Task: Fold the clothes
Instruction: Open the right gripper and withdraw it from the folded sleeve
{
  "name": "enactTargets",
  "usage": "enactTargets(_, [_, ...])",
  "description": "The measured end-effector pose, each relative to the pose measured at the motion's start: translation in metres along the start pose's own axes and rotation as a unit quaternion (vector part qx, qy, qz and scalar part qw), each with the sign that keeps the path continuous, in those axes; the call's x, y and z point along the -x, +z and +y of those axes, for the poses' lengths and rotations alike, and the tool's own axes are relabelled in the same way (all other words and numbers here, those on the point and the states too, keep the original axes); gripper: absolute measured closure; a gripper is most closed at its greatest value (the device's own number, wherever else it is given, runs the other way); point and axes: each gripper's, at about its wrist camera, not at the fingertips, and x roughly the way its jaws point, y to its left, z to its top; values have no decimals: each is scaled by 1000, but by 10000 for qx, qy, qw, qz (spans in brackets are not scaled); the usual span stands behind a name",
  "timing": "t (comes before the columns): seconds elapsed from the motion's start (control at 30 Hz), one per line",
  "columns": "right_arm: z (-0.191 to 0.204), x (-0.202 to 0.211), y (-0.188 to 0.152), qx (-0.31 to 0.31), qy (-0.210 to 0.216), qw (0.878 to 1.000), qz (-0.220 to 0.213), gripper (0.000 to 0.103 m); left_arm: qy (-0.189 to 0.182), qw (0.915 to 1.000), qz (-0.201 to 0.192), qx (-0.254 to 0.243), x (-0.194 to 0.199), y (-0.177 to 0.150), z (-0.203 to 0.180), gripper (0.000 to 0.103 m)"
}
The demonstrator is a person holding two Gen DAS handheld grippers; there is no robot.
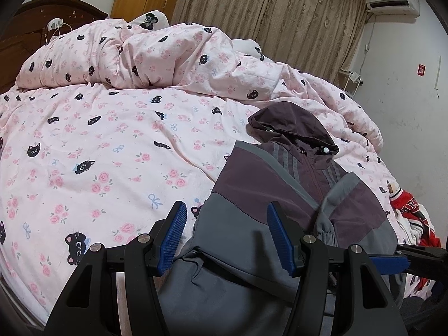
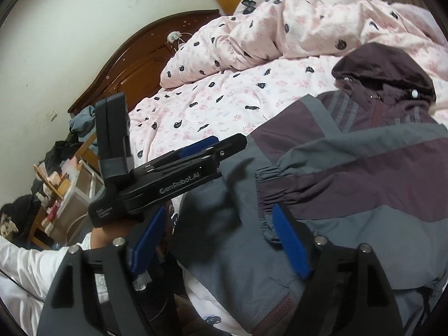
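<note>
The hooded jacket point(image 1: 268, 184) lies lower right on the bedspread point(image 1: 98, 145), sleeves crossed; left gripper point(image 1: 225, 224) and right gripper point(image 2: 221, 231) gape wide, empty; light, slippery shell, probably best pinched at the elastic cuff point(image 2: 268, 196) or hem.

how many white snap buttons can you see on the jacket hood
2: one snap on the hood's right side near the collar, another on its left edge. Folds of the jacket may hide more.
</note>
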Motion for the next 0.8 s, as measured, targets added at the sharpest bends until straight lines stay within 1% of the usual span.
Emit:
enactTargets(0.1, [5,14,-1,90,231,9996,-153,22,-116,9999,-104,9,4,2,0,48])
enactTargets(0.13, [6,18,-2,125,241,9994,-205,22,-219,9996,-176,-24,8,2,-2,48])
enactTargets(0.17, [4,24,-3,137,166,9994,-261,22,-321,9992,-248,-57,11,3,-4,48])
enactTargets(0.27, [-11,45,-10,31,-223,9989,-414,22,-753,9957,-437,-305,21,3,-16,48])
enactTargets(0.37, [-38,66,-21,-195,-776,9957,-474,22,-1236,9893,-516,-583,29,1,-32,48])
enactTargets(0.43, [-53,76,-26,-278,-1077,9927,-457,22,-1490,9848,-470,-760,29,0,-44,48])
enactTargets(0.5, [-62,86,-33,-226,-1413,9889,-403,22,-1701,9803,-409,-920,29,-1,-55,48])
enactTargets(0.57, [-66,91,-37,-155,-1576,9868,-351,22,-1907,9749,-286,-1111,26,-3,-68,48])
enactTargets(0.6, [-67,92,-37,-123,-1585,9867,-331,22,-1976,9727,-217,-1196,24,-4,-75,48])
enactTargets(0.67, [-67,90,-37,-68,-1561,9873,-298,22,-1840,9735,-46,-1357,14,-8,-85,46])
enactTargets(0.73, [-68,86,-37,-13,-1544,9877,-250,23,-1563,9768,169,-1454,2,-13,-89,46])
enactTargets(0.8, [-71,79,-39,2,-1586,9872,-148,23,-1298,9803,384,-1437,-8,-17,-86,46])
